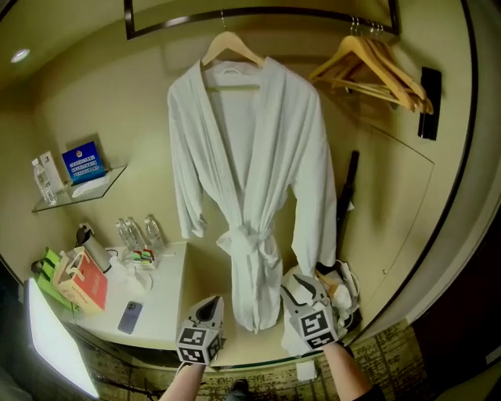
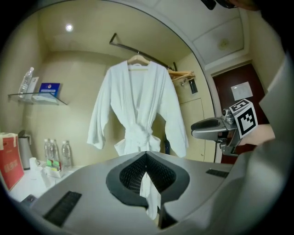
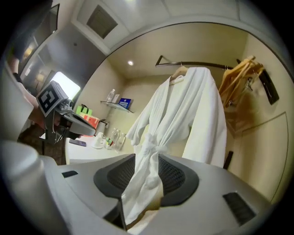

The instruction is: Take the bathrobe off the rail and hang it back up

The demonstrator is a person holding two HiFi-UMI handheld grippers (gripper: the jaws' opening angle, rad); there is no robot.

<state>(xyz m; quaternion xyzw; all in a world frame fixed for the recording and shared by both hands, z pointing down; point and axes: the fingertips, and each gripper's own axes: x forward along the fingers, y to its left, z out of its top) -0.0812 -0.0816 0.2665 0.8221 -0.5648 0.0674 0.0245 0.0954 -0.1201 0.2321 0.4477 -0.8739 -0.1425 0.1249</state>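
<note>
A white bathrobe hangs by a wooden hanger from the dark rail, its belt tied at the waist. Both grippers are low in the head view, pointing at the robe's lower part and apart from it. My left gripper is shut, its tips meeting with nothing between them. My right gripper stands open; through its gap I see the bathrobe farther off, not gripped. From the left gripper view the bathrobe hangs straight ahead, with the right gripper to its right.
Several empty wooden hangers hang at the rail's right end. A white counter at the left holds a phone, water bottles and a red box. A glass shelf is above it. A bag lies at the lower right.
</note>
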